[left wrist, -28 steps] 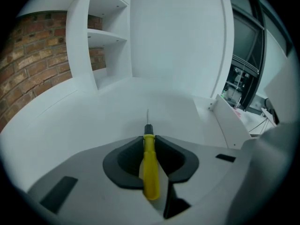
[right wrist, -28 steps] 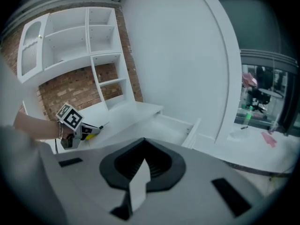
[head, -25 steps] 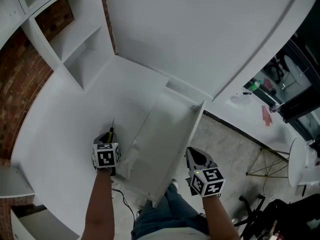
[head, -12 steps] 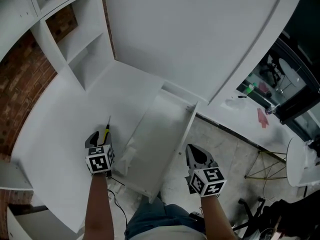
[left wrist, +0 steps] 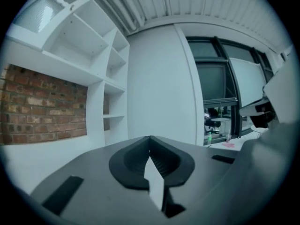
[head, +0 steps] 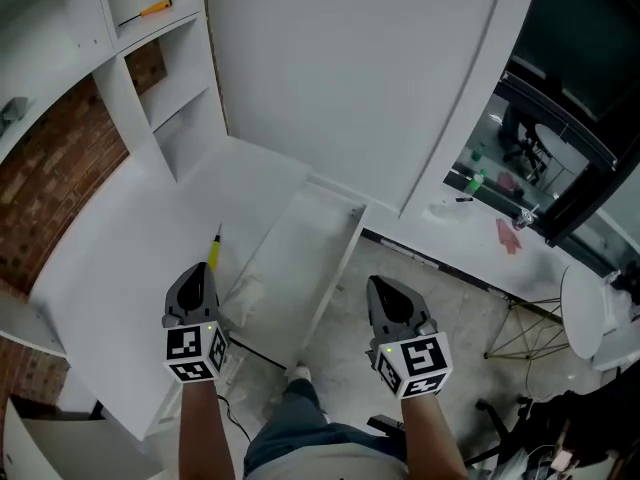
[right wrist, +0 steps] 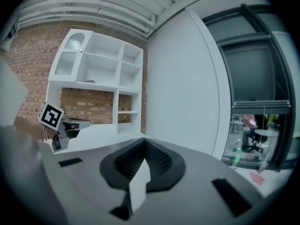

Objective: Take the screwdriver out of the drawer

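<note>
Yellow-handled screwdriver (head: 213,251): flat on white desktop (head: 120,258), outside open drawer (head: 335,268), just beside drawer's left edge; bare desktop on its other side.
Left gripper (head: 196,280): near handle end, not touching; jaws just closed, pressed together, nothing between.
Right gripper (head: 388,298): past drawer's right edge, over floor; jaws together, empty.
Head view only: orange-handled screwdriver (head: 155,9) on upper shelf.
Right gripper view only: left marker cube (right wrist: 50,115) against brick wall (right wrist: 89,106).
</note>
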A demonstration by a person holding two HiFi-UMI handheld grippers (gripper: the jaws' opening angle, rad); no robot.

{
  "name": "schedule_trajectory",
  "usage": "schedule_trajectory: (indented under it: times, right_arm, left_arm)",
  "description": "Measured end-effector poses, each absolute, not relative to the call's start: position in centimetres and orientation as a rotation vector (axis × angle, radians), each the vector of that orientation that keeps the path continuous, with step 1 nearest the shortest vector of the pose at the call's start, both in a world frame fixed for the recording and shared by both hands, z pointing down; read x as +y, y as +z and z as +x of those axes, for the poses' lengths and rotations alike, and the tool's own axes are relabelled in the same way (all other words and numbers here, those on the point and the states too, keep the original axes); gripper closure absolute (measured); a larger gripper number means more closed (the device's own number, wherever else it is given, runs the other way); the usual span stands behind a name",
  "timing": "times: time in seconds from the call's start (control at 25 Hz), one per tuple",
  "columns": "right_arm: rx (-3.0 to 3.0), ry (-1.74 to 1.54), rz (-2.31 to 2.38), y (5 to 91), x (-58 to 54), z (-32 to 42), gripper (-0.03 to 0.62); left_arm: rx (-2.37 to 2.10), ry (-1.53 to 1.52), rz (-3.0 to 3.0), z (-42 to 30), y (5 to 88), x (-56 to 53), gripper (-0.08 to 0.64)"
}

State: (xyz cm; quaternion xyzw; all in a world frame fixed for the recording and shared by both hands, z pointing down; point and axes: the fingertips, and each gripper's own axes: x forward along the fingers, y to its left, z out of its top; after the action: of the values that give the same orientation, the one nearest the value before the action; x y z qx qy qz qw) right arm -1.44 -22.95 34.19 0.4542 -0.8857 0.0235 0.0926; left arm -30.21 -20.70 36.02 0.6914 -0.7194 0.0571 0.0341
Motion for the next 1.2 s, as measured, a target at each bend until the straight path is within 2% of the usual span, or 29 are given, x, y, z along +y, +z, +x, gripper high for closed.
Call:
schedule_trajectory:
  times: [0.44, 1.2]
  right_arm:
    - [-2.721, -0.124, 1.424, 27.9, -14.1, 0.9, 0.583]
    - [-2.738, -0.223, 1.437, 25.9, -7.7, 0.8, 0.583]
  left_arm:
    - [-2.19, -0.001, 2.436, -22.3, 27.7, -11.4, 0.548]
    - [-2.239, -0.069, 2.461, -22.1, 25.5, -5.4, 0.548]
